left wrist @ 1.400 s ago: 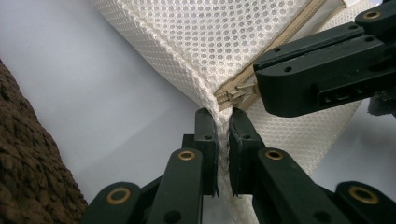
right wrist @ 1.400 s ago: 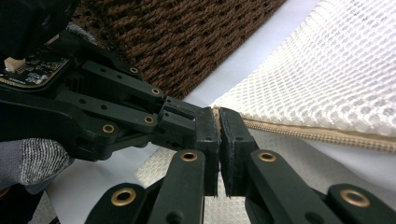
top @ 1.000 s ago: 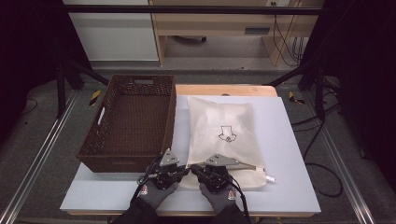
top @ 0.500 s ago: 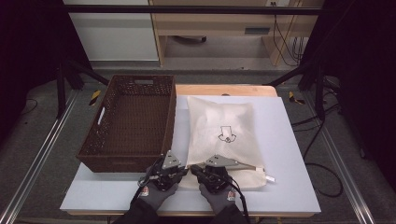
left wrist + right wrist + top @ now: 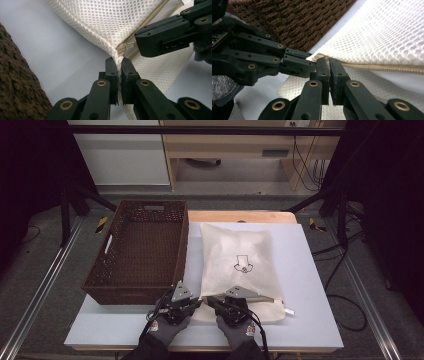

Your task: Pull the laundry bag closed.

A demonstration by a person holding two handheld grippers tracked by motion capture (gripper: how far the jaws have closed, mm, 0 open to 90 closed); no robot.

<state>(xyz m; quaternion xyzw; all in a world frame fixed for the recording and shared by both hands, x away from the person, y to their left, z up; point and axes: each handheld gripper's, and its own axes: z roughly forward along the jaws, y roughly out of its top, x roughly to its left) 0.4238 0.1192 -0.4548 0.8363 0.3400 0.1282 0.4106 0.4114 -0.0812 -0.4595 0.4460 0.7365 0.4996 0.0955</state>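
Cream mesh zip bag (image 5: 237, 265), flat, zipper (image 5: 384, 67) beige.

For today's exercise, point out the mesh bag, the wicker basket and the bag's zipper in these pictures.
mesh bag (image 5: 235, 255), high view, middle of its top face.
wicker basket (image 5: 95, 282), high view, left rim.
zipper (image 5: 387, 67), right gripper view, tan tape along the bag's edge.

High view overlooks table (image 5: 310, 270); gripper views close on mesh bag (image 5: 117, 22)

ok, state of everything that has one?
Mesh bag: flat on the table, near corner pinched.
Zipper: looks closed along the stretch in view.
Basket: upright, empty.
Left gripper: shut on the bag corner.
Right gripper: shut at the zipper end.
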